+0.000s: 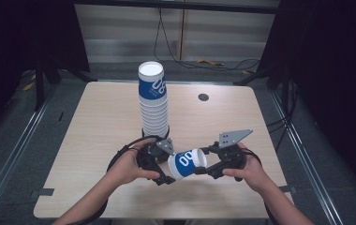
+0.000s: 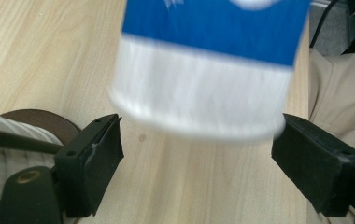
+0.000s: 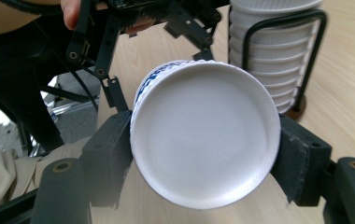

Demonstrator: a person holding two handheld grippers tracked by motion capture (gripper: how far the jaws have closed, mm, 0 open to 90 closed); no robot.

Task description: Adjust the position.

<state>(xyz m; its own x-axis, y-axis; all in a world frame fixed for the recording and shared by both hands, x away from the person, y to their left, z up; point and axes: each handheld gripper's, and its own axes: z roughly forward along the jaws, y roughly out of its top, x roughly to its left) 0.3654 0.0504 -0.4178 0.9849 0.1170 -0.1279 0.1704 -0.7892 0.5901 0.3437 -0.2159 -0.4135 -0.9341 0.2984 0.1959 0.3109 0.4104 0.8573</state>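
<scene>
Near the table's [image 1: 96, 122] front edge, we clamp the paper cup's [image 1: 186, 163] base in the right gripper [image 1: 203, 169] while the left gripper [image 1: 168, 174] gapes around its rim; squeezing harder may crush it.

Dim, dark-edged high view; motion-blurred cup [image 2: 203, 70] in left gripper view.

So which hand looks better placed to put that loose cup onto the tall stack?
Probably the right. The right gripper has its jaws clamped on the base end of the paper cup, while the left gripper has open jaws at the rim, not pressing. The cup stack stands just behind.
</scene>
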